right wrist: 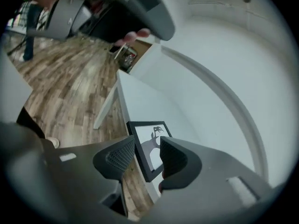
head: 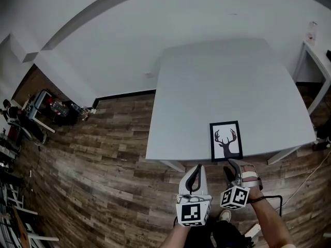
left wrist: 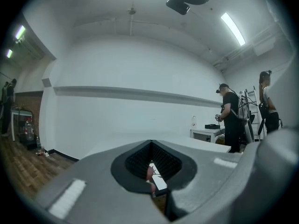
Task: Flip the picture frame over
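The picture frame [head: 226,140] lies flat and face up, a dark antler silhouette showing, at the near edge of the white table [head: 207,81], right of the middle. It looks light and stiff. I'd guess the front is glazed, so smooth and easily cracked if it drops. The thin black rim at the near short side seems the sensible place to pinch.

The right gripper [head: 231,165] is released, jaws apart, and sits just short of that near side without touching it. The left gripper [head: 195,170] is clenched on nothing, off the table's near edge.

The head view alone shows both grippers and how bare the table is. The right gripper view shows the rim lined up between its jaws. The left gripper view looks level across the room at two people [left wrist: 231,118] by another table.
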